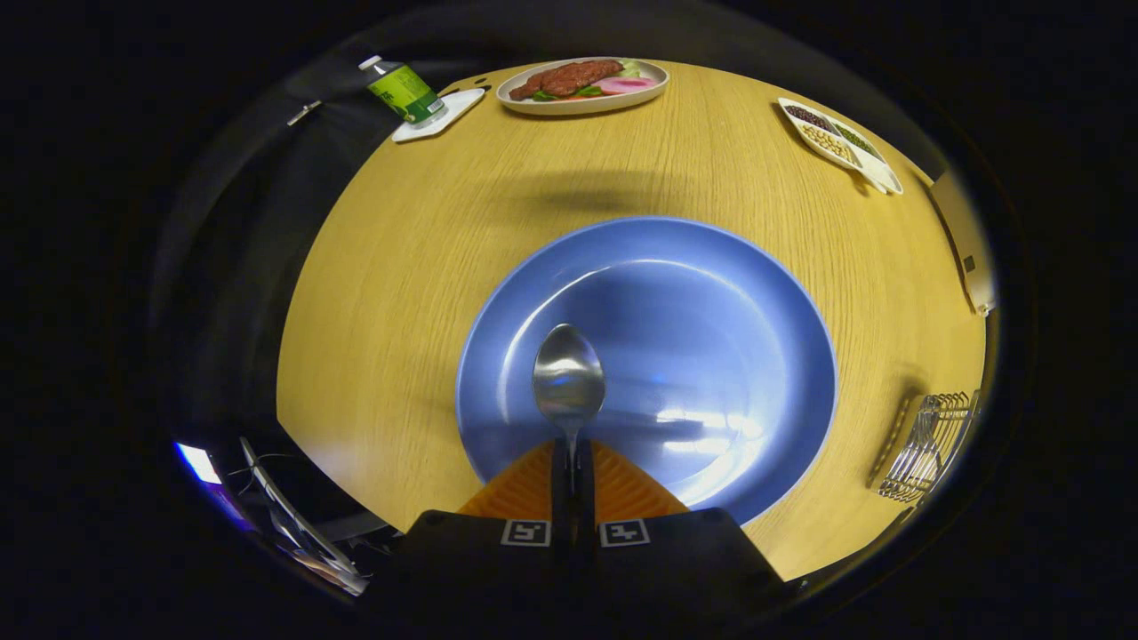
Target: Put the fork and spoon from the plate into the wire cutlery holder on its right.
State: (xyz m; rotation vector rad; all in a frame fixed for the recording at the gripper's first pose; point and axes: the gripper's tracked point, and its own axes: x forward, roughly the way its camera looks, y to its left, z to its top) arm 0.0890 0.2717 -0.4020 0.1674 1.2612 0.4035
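Gripper: jaws drawn close together, pinching the handle of the spoon between them. The spoon projects straight ahead of the fingers, bowl forward and facing up, over the near part of the blue plate; whether it touches the plate cannot be told.

The plate sits on the wooden bench, directly ahead of and partly beneath the fingers. Apart from the spoon, its visible surface carries nothing but light reflections.

Wire cutlery holder: on the bench to the right of the plate, apart from it, near the bench edge. Its contents cannot be made out.

Far side of the bench, well beyond the plate: an oval dish of food; left of it, a green-labelled bottle lying tilted on a small white tray; to the right, a divided white dish holding beans or grains
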